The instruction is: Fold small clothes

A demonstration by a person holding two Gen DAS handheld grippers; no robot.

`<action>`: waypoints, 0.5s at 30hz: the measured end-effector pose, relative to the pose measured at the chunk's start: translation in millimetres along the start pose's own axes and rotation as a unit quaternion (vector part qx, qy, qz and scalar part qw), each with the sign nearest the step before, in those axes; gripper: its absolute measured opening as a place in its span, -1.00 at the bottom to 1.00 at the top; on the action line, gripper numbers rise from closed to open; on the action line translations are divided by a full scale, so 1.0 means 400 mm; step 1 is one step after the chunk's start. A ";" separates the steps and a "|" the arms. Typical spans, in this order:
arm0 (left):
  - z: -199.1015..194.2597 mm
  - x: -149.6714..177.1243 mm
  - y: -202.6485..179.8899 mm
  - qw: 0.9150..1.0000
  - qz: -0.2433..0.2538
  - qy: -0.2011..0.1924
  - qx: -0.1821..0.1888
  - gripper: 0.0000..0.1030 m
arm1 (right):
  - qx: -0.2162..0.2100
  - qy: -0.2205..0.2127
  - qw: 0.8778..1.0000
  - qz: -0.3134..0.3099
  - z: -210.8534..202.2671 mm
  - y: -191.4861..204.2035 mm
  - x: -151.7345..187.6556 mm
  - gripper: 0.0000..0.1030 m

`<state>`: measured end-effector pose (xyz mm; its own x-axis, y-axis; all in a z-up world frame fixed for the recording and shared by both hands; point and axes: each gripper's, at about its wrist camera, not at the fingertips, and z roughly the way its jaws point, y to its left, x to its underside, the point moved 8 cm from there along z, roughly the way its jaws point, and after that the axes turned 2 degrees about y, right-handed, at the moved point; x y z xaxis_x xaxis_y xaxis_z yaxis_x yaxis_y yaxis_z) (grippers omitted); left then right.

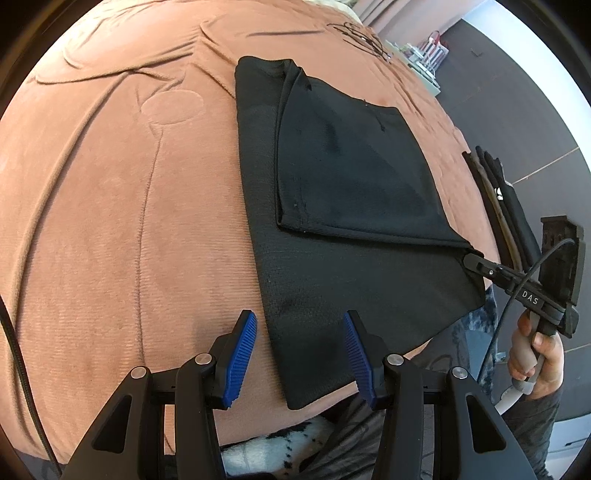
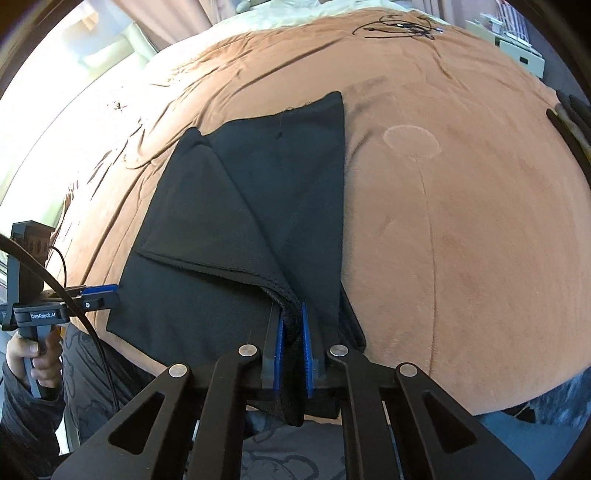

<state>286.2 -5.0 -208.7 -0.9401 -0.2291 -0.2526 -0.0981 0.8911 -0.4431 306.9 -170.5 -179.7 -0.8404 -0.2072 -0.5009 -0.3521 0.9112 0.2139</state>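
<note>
Right gripper [image 2: 291, 325] pinching black garment [image 1: 351, 177] corner; left gripper [image 1: 299, 332] agape, straddling its edge; folded stack [image 1: 506, 206] beside, plain only leftward.

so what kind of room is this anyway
Most likely a bedroom at home: the black garment lies on a bed's plush brown blanket, curtains hang by a bright window, and a folded clothes stack sits nearby.
</note>
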 end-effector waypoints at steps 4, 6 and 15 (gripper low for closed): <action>0.004 -0.002 -0.008 1.000 0.004 0.001 -0.002 -0.02 | 0.010 -0.001 1.000 0.007 -0.008 -0.013 0.016 -0.91; 0.010 -0.003 -0.011 1.000 0.005 0.002 -0.003 -0.02 | 0.010 -0.002 1.000 0.011 -0.012 -0.017 0.021 -0.91; 0.018 -0.013 -0.013 1.000 0.005 0.003 -0.003 -0.02 | 0.017 -0.013 1.000 0.013 -0.034 -0.018 0.028 -0.94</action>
<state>294.1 -11.2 -211.3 -0.9427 -0.2188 -0.2521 -0.0914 0.8956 -0.4353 294.6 -184.2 -175.6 -0.8378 -0.1732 -0.5178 -0.3153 0.9277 0.1998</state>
